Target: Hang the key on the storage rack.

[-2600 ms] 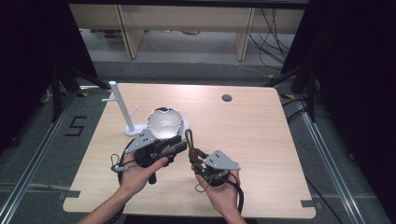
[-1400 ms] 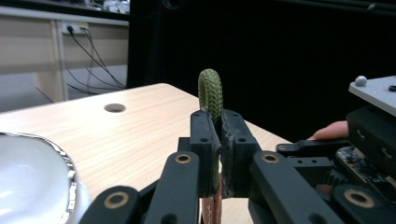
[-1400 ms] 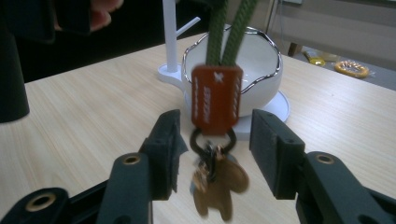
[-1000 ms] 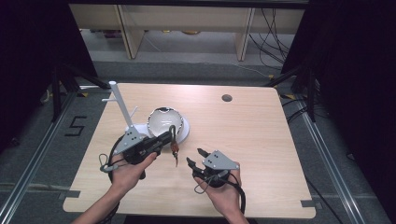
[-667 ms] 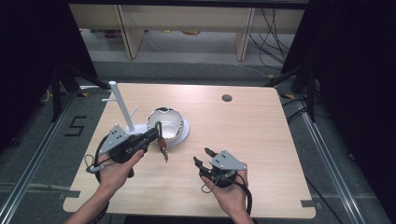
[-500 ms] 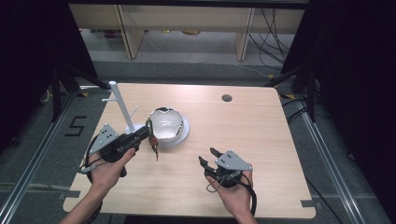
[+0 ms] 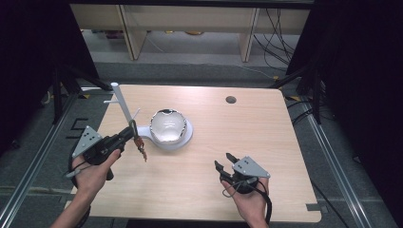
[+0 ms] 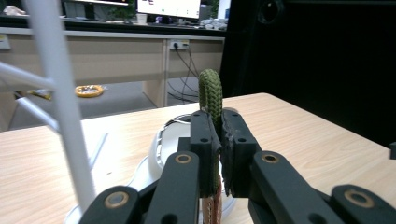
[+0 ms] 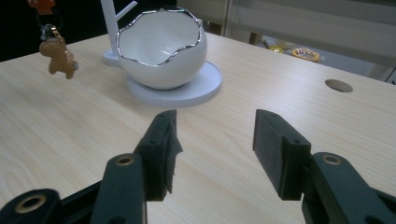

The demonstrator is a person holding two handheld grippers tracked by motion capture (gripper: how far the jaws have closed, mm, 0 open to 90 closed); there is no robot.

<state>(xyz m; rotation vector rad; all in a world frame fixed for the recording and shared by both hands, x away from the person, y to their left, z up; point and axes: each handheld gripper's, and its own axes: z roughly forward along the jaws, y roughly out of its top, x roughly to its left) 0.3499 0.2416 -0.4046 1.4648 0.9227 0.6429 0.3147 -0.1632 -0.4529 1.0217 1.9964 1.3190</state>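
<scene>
The left gripper [image 7: 129,133] has moved left, away from the bowl [image 7: 167,126], to just beside the one white stand [image 7: 122,102]. Its jaws are clamped on one keychain [image 7: 139,144], hanging left of the bowl. The right gripper [image 7: 225,161] has empty jaws standing apart.

A pale wooden table [image 7: 204,190] carries it all, light grain running across the top, with a round cable hole [image 7: 231,99] near the far edge. On the left half sits a white stand [image 7: 186,137], its flat round base resting on the wood, a thin white pole [image 7: 122,103] rising from its left end and a white egg-shaped bowl [image 7: 167,126] on the base.
</scene>
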